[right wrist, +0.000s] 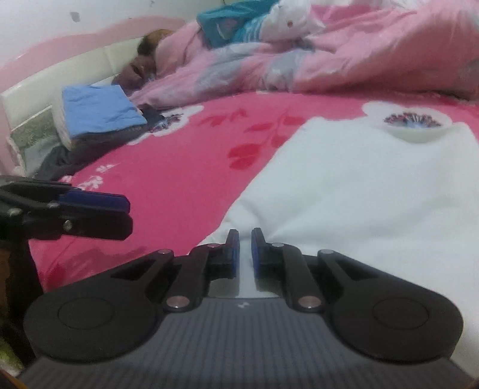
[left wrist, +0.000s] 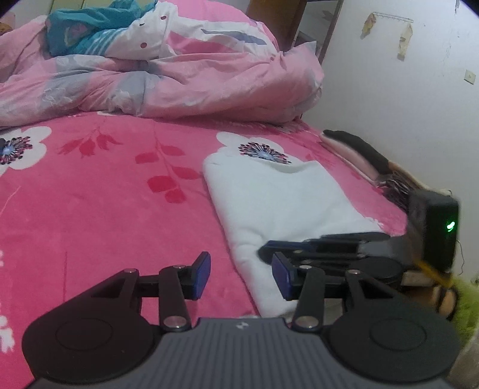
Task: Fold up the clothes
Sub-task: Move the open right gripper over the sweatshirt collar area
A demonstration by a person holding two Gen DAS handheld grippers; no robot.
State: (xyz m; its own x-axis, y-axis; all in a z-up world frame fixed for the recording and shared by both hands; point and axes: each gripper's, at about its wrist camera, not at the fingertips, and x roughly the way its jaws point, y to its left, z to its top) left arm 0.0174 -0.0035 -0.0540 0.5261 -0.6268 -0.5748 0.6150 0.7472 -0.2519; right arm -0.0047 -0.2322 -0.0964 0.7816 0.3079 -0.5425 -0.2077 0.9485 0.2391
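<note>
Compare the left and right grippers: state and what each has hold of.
The left gripper has its jaws wide apart over the pink bedsheet, holding nothing. The right gripper has its jaws nearly together, pinching the near edge of the white garment. Both are the same black build with blue pads and sit low at the bed's near edge.

A bed [left wrist: 104,185] under a bright pink flowered sheet fills the room. At its far end lies a rumpled pink duvet [left wrist: 185,80]. A white wall [left wrist: 389,89] stands just right of the bed, scuffed, with a small hook rack [left wrist: 389,18]. A cream padded headboard [right wrist: 60,80] curves along the bed's left edge.
</note>
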